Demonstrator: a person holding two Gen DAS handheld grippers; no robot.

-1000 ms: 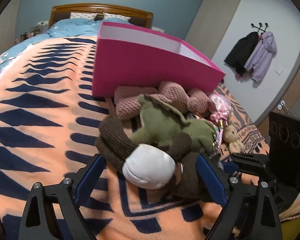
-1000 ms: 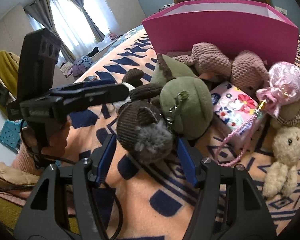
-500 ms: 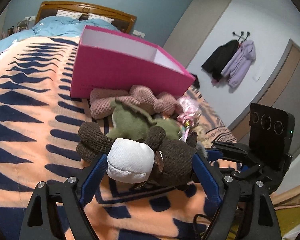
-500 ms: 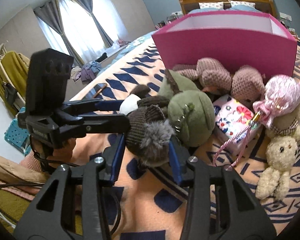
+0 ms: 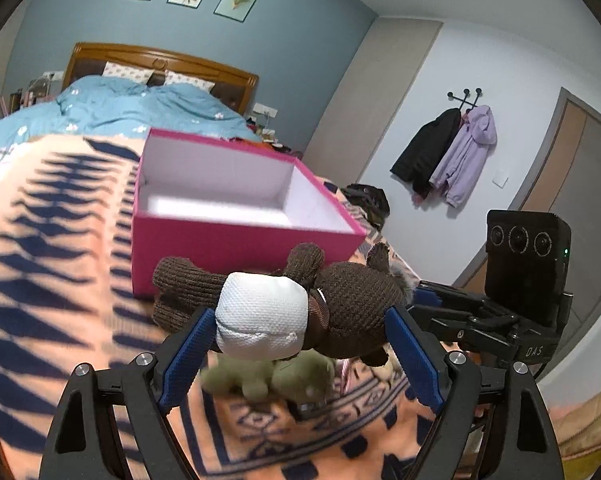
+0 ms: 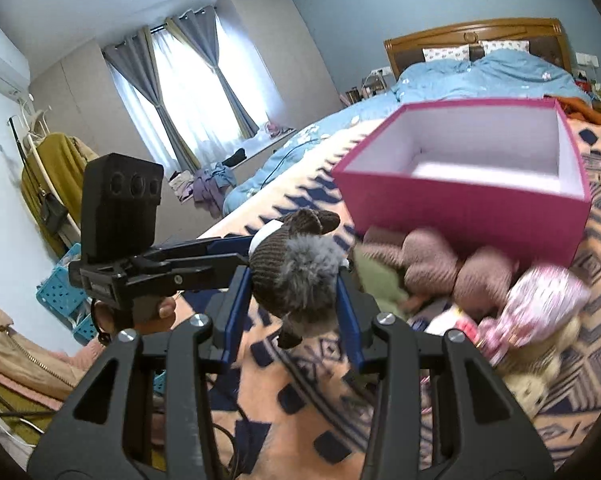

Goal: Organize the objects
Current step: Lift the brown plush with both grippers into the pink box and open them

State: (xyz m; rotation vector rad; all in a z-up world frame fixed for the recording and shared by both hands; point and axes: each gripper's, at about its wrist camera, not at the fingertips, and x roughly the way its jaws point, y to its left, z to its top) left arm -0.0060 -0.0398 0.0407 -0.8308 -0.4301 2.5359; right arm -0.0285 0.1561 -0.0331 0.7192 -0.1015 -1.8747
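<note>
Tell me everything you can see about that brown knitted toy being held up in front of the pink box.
The brown knitted toy is a soft plush in dark ribbed yarn, with a white mesh-textured patch, small ears and a grey fluffy tuft at one end. It lies sideways in the air, clear of the patterned blanket and the other plush toys below. The left tool clamps its white middle and body, while the right tool pinches the tufted end. The open pink box stands just behind it, not touching.
</note>
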